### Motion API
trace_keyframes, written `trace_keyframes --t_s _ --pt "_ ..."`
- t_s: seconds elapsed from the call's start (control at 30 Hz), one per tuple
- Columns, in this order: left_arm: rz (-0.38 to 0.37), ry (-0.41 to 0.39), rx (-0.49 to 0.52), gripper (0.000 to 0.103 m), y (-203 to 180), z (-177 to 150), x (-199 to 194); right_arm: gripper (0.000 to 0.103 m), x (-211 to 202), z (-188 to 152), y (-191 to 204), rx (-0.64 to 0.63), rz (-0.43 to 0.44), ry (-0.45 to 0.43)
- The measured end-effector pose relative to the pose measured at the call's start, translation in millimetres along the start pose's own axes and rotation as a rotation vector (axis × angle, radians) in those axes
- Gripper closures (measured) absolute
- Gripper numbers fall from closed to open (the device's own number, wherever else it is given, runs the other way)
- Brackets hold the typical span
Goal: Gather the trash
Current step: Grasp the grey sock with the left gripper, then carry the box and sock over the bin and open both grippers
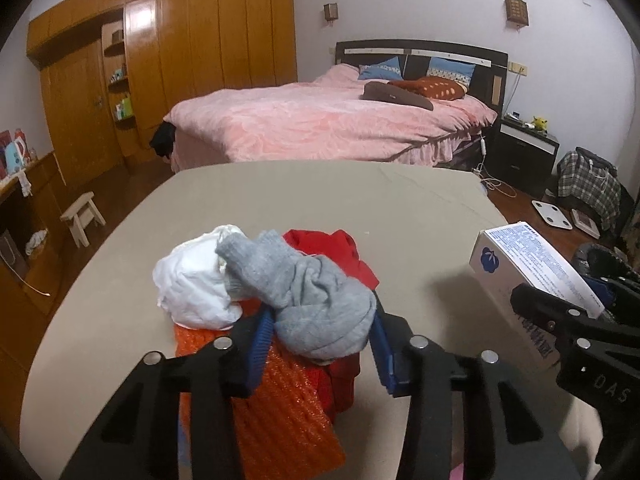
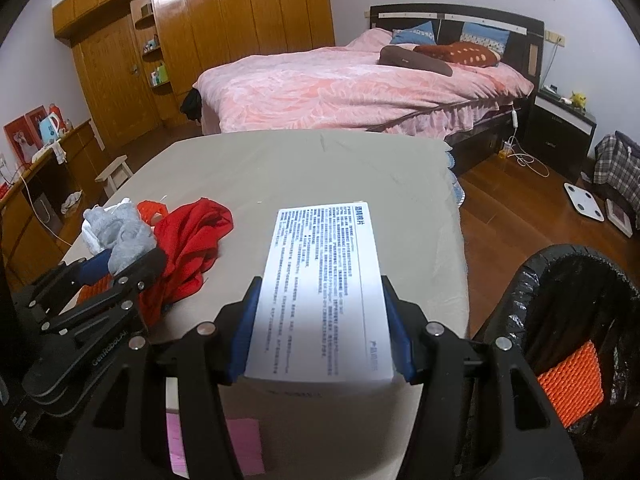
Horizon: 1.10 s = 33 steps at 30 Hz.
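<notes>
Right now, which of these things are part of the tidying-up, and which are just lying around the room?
Part of the job:
- box, held by the right tool
- grey sock, held by the left tool
- bin
- orange wrap, red cloth, white wad

Just lying about:
- bed
- stool
- scale
- wardrobe

Home bedroom, pink-quilted bed (image 1: 320,124), wooden wardrobe (image 1: 192,40), dark nightstand (image 1: 520,152)

Far half of the table (image 2: 320,160) bare, clothes pile (image 2: 176,240) on its left side, bin (image 2: 568,300) close beside its right edge
</notes>
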<state>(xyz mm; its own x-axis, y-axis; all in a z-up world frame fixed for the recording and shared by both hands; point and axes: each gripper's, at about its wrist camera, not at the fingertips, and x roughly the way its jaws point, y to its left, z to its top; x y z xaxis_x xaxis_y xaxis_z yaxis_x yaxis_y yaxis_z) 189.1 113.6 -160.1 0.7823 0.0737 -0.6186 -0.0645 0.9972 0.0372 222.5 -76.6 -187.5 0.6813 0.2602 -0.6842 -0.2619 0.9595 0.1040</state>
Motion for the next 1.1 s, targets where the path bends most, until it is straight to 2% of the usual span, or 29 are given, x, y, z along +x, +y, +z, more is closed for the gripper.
trace_keyframes --t_s 0.27,0.57,1.1 --pt "-0.041 -0.076 -0.003 0.06 -3 6 -31 0.048 -20 3 -2 0.002 0.005 -0.047" --pt "-0.083 -0.118 0.014 0.06 -20 21 -56 0.049 -56 16 -19 0.026 -0.017 -0.104" --pt "-0.231 -0.152 0.081 0.06 -91 39 -83 0.048 -124 9 -82 0.091 -0.134 -0.183"
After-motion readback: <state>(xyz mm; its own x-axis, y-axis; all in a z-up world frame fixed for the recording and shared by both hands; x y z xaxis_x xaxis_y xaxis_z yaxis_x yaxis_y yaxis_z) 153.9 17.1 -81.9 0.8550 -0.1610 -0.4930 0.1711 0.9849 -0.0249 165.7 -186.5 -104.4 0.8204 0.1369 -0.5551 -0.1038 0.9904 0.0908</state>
